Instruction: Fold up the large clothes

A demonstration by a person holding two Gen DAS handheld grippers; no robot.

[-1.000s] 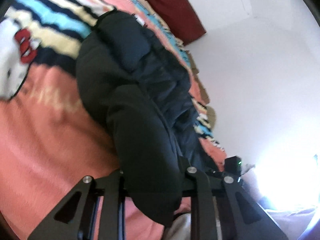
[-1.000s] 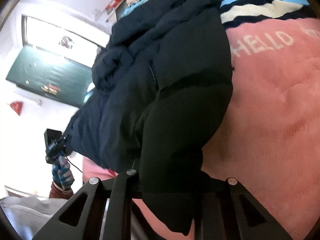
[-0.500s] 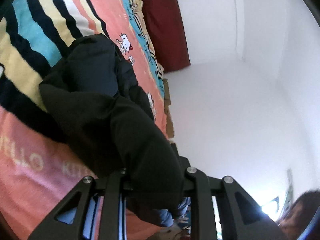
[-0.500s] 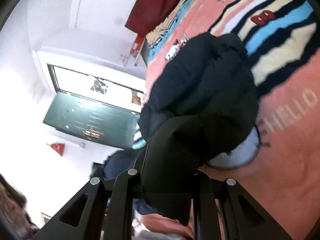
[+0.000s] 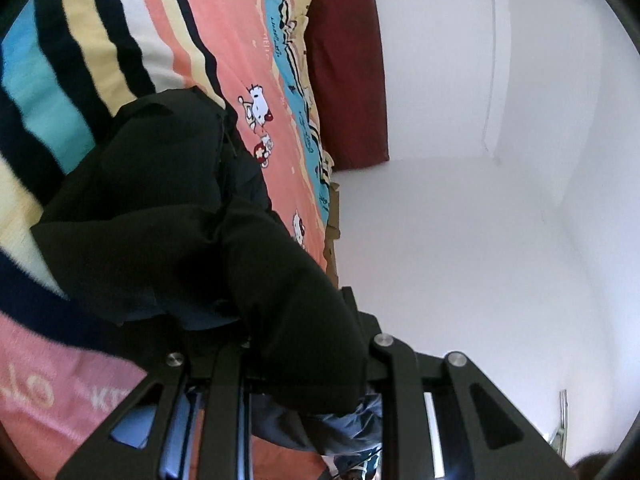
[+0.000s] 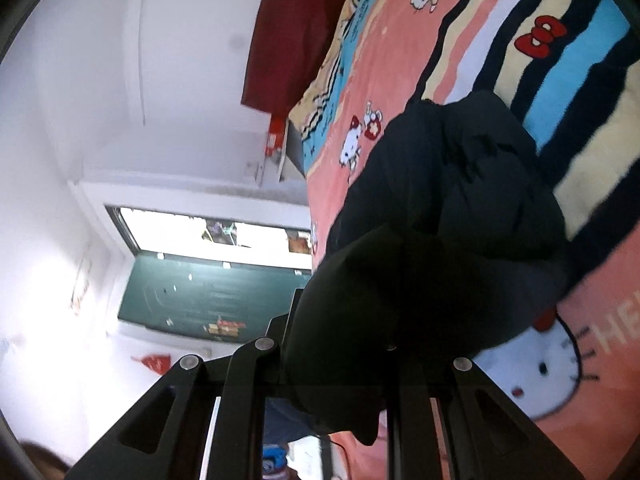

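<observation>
Between the left tongs (image 5: 304,364), a thick fold of the black jacket (image 5: 168,216) is pinched; the cloth bulges over the fingers and hides their tips, so only the black linkage bars show at 6 o'clock. The right tongs (image 6: 340,368) likewise grip a dark wad of the jacket (image 6: 440,248), which covers the finger ends and spills below them toward 6 o'clock. Both tongs stand at middling width, filled with cloth.

The rest of the jacket is bunched in a mound on the bed (image 5: 248,52), resting on the striped, cat-printed blanket (image 6: 568,60). In the left view the mound runs from the tongs toward 10 o'clock; in the right view toward 1 o'clock. Its seams and sleeves are too dark to make out. A dark red pillow (image 5: 348,76) leans at the bed's head, at 12 o'clock in the left view and at 11 in the right (image 6: 296,24). A window (image 6: 208,236) glares at 9 o'clock in the right view, washed out. Blue cloth below both tongs is cut off by the frame.

Compared with a second ago, the jacket has drawn up from a long spread shape into a compact heap, and both cameras now see far more wall and the pillow.
</observation>
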